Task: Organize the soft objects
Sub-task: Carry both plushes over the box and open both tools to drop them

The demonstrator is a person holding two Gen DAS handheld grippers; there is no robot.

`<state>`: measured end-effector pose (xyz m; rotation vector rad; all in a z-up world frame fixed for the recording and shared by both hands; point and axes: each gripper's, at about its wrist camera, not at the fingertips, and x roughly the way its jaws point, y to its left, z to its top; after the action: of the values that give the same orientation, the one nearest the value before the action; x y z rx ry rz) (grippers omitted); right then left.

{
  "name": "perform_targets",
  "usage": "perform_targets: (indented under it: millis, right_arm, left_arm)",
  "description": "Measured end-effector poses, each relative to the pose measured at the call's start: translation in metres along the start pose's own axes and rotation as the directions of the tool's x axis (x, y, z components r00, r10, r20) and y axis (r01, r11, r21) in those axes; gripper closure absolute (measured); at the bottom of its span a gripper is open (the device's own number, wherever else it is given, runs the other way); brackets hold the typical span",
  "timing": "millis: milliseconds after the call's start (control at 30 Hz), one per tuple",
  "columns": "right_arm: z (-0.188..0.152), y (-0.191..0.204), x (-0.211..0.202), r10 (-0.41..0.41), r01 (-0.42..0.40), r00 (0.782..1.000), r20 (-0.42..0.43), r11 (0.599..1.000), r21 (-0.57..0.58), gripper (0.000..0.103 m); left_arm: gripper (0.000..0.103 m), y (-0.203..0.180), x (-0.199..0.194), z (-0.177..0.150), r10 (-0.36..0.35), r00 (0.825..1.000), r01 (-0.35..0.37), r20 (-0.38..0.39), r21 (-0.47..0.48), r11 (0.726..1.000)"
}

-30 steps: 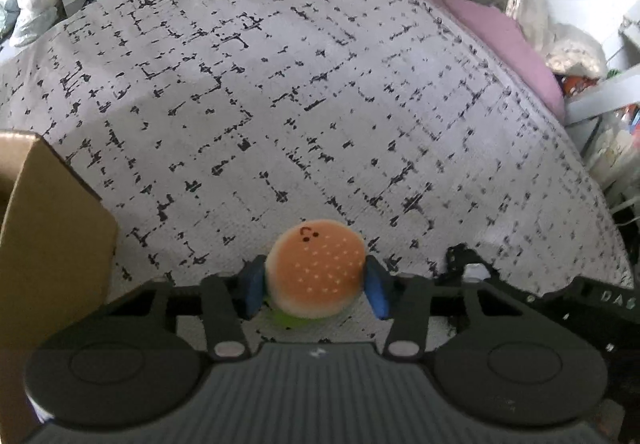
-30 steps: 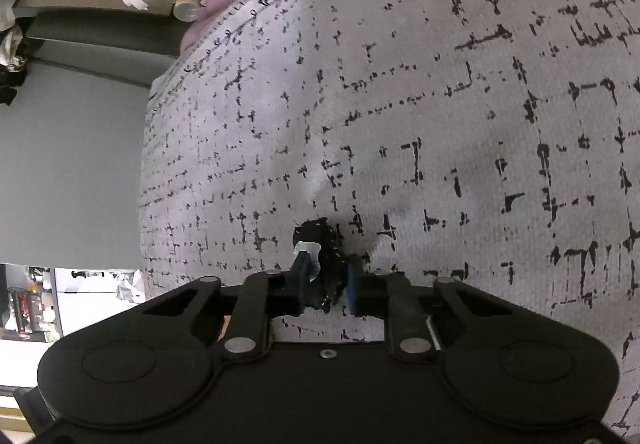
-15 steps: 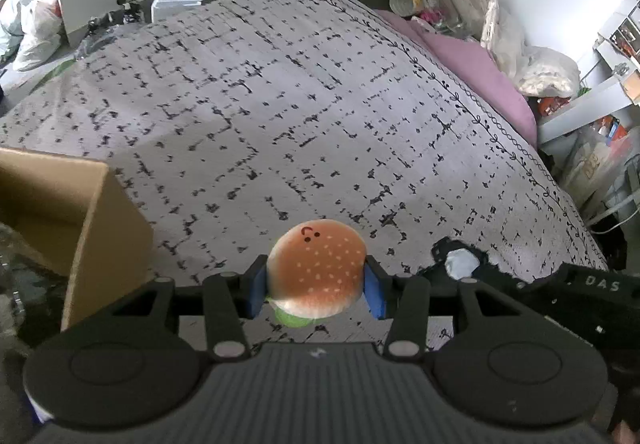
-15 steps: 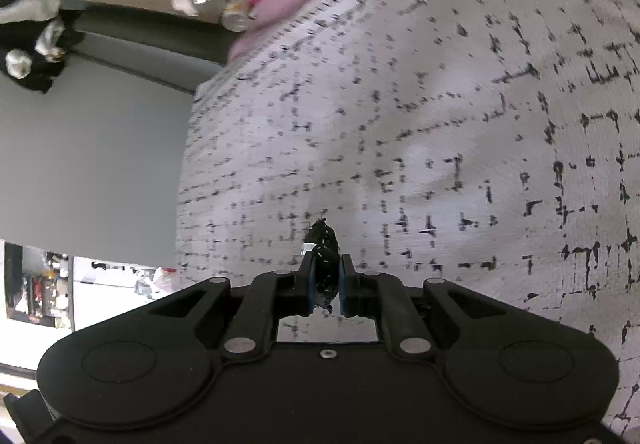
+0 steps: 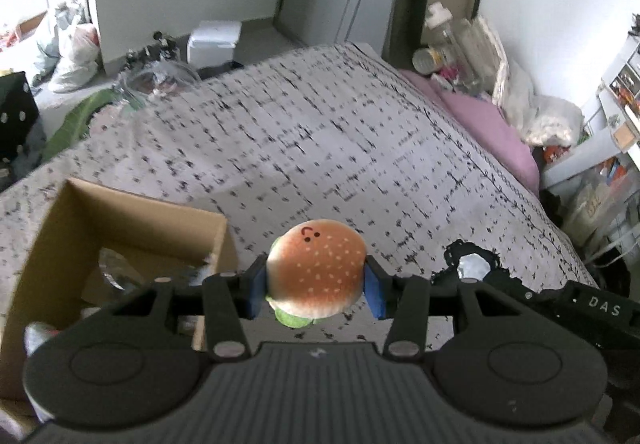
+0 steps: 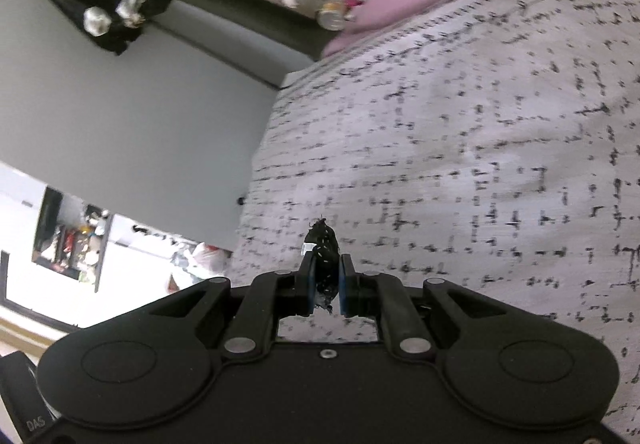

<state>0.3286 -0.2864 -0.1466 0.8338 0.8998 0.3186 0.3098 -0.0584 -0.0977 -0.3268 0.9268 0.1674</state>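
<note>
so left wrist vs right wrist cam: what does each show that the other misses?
Left wrist only: the left gripper shut on the burger plush, and the open cardboard box on the bed with items inside.

Right wrist only: the right gripper seen from behind, with its blue pads pinching the item's edge.

Both: the black lacy item held by the right gripper, the patterned bedspread, the pink pillow.

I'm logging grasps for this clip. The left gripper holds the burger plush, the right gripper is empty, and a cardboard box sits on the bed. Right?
Not quite: the right gripper is not empty. The right wrist view shows it shut on a small black speckled object. The rest stands: the left gripper holds the burger plush, and the cardboard box sits on the bed.
</note>
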Motion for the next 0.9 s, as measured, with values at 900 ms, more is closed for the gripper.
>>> perform_targets:
  millis: [900]
  right_arm:
    - [-0.048, 0.078, -0.005, 0.150, -0.159, 0.987, -0.061, 0.970, -0.186, 0.092]
  left_arm:
    - [0.055, 0.079, -0.079, 0.012, 0.077, 0.991, -0.069, 0.106, -0.076, 0.995]
